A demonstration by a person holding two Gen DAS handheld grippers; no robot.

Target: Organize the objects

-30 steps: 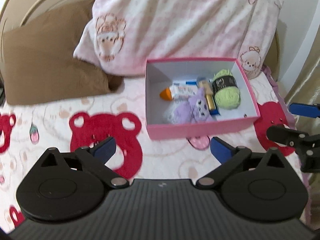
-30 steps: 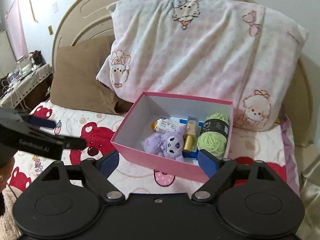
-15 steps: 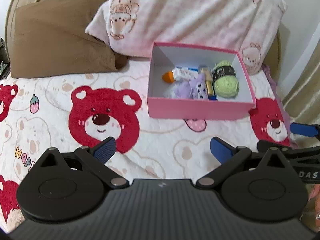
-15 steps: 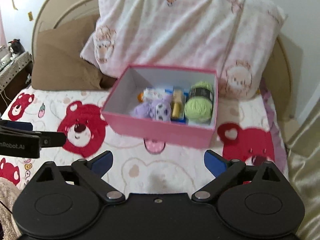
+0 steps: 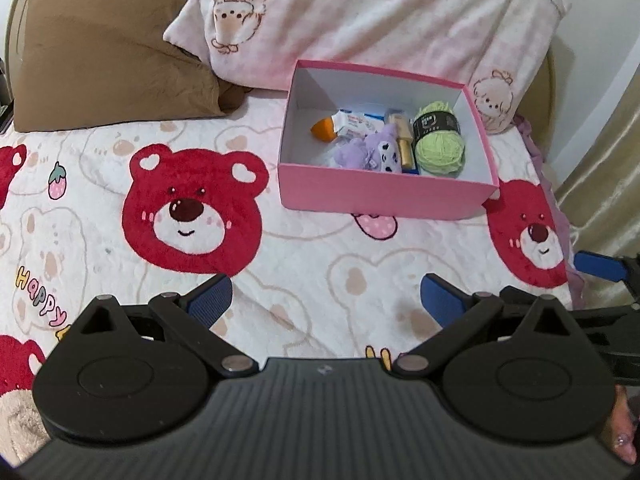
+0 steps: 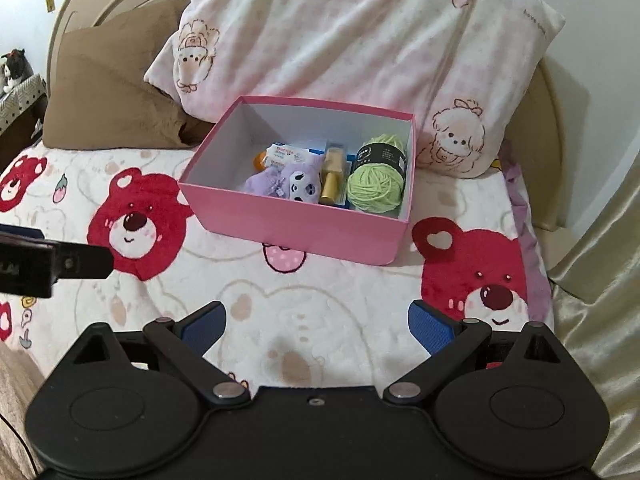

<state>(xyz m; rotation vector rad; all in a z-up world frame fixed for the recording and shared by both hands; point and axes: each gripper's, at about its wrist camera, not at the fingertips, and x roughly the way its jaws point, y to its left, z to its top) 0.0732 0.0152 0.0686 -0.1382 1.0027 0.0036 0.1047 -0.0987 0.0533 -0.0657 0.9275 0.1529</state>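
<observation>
Fleece bear-print blanket (image 5: 312, 264) | pink box (image 6: 296, 222) by pillows | both tongs open, empty

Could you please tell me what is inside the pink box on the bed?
The pink box holds a green yarn ball, a gold bottle, a purple plush toy and an orange-capped tube. A blue item lies under them, mostly covered.

Each hand-held gripper (image 5: 326, 300) (image 6: 316, 316) is matte black, with ribbed casing, round side discs, silver pivot screws and blue textured finger pads (image 5: 210, 300).
</observation>
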